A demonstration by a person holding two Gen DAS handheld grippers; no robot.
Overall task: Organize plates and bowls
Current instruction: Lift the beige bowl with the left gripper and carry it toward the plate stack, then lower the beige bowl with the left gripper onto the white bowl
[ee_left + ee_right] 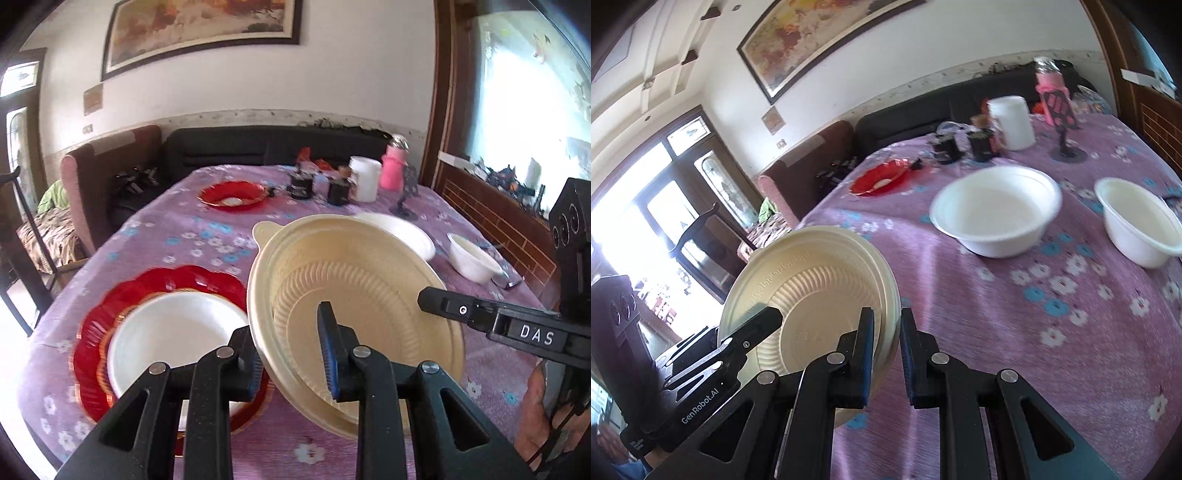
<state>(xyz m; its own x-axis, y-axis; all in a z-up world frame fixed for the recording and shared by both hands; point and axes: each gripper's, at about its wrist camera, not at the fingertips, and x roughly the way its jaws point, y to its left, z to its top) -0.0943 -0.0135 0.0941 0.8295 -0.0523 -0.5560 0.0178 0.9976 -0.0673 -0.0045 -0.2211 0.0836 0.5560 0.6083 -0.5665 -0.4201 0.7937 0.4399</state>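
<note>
A cream ribbed bowl (354,295) is held tilted above the purple table. My right gripper (887,354) is shut on its rim (892,314); its finger shows in the left wrist view (461,308). My left gripper (290,354) is open, its jaws on either side of the bowl's near rim, not pressing it. The same bowl shows in the right wrist view (812,295). A white plate (173,332) lies on a red scalloped plate (99,332) at the left. Two white bowls (993,210) (1137,218) stand further right.
A small red plate (232,194) sits further back. Dark jars (301,182), a white cup (364,177), a pink bottle (393,166) and a dark stand (404,206) crowd the far edge. A sofa and chair stand behind the table (184,236).
</note>
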